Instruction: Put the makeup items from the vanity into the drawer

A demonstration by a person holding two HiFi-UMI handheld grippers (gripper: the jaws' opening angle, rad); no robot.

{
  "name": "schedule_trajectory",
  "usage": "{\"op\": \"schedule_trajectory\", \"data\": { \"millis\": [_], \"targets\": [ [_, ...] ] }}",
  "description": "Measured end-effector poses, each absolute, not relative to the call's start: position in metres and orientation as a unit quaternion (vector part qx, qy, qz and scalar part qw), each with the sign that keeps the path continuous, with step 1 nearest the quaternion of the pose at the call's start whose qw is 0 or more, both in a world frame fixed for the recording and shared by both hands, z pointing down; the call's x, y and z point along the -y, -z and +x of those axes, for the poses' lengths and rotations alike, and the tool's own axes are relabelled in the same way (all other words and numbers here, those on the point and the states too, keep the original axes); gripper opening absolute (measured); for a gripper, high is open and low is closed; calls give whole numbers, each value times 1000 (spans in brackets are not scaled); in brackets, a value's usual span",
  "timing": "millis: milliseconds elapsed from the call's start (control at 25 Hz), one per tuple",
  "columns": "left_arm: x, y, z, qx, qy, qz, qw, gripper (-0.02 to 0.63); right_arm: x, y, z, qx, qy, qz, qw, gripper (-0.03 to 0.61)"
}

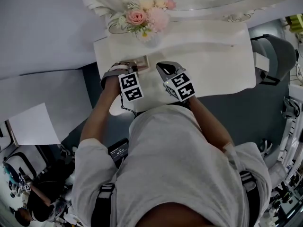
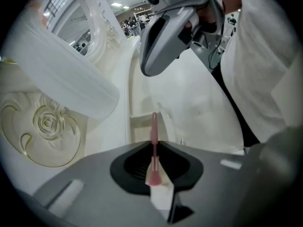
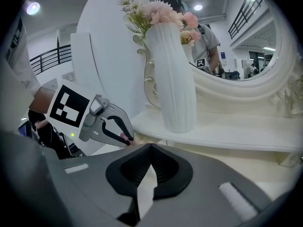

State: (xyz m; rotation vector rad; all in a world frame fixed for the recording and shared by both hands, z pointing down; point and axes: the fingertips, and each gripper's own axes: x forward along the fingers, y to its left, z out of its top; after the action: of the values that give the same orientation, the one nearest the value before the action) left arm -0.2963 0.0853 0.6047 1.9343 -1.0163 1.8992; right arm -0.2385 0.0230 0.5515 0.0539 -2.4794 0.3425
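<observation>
My left gripper (image 2: 154,148) is shut on a slim pink makeup stick (image 2: 154,126) that pokes out past the fingertips. It points steeply down over the open drawer (image 2: 141,122) in the white vanity (image 1: 222,56). In the head view that gripper (image 1: 120,71) sits at the table's front left, beside the drawer's beige opening (image 1: 140,62). My right gripper (image 1: 166,70) hovers just to the right of it, over the tabletop. Its jaws (image 3: 150,148) are shut with nothing between them. In the right gripper view the left gripper (image 3: 106,124) shows with the pink stick (image 3: 124,137) at its tips.
A ribbed white vase (image 3: 173,74) of pink flowers (image 1: 144,13) stands at the vanity's back left, close to both grippers. An ornate oval mirror (image 3: 246,41) rises behind it. A chair (image 1: 277,56) stands to the right. A gold rose ornament (image 2: 47,126) decorates the vanity's front.
</observation>
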Motion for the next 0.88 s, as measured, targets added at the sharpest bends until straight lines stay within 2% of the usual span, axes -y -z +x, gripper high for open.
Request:
{"op": "schedule_trajectory", "data": {
  "millis": [880],
  "targets": [
    [-72,-625,-303,371,-624,670,155,56,-14,-549,-208,938,-129,51,317,-2]
  ]
}}
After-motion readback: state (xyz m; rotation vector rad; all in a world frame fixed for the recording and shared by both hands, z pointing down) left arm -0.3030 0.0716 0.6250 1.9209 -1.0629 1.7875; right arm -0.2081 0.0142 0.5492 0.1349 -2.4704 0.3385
